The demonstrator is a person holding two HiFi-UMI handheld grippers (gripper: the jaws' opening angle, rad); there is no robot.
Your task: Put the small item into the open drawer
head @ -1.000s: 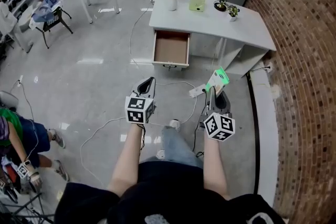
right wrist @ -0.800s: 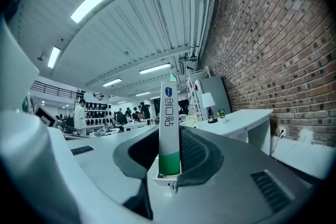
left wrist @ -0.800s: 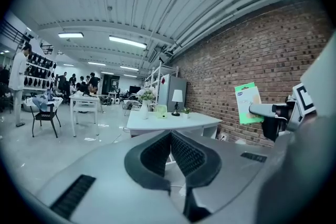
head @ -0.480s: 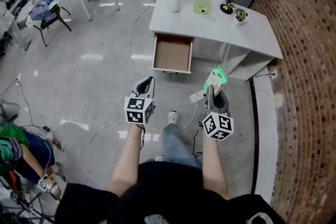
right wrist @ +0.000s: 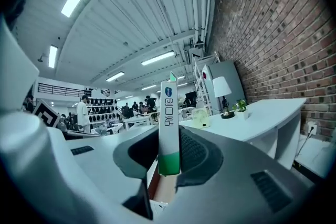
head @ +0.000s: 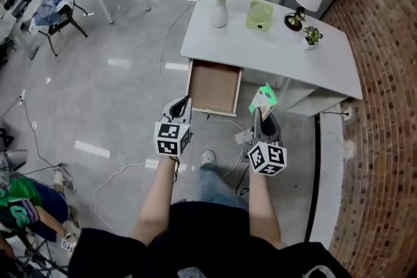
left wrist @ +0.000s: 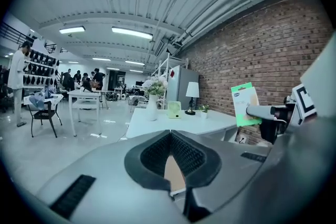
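Observation:
A small green-and-white packet (head: pixel 263 101) stands upright in my right gripper (head: pixel 259 115), which is shut on its lower edge. In the right gripper view the packet (right wrist: pixel 169 128) rises edge-on between the dark pads. My left gripper (head: pixel 182 106) is level with it on the left, its jaws shut and empty (left wrist: pixel 171 132). From the left gripper view the packet (left wrist: pixel 244 105) shows at the right. Just ahead of both grippers, the open drawer (head: pixel 214 86) sticks out of a white desk (head: pixel 273 42), and its brown inside holds nothing.
On the desk stand a vase of flowers (head: pixel 219 6), a green box (head: pixel 260 15), a lamp (head: pixel 306 0) and a small plant (head: pixel 313 36). Cables (head: pixel 124 172) and a power strip (head: pixel 242 137) lie on the floor. A brick wall (head: pixel 384 107) runs along the right.
Both grippers have moved forward toward the desk, so the open drawer now lies much closer in front of them. The packet has stayed in the right gripper.

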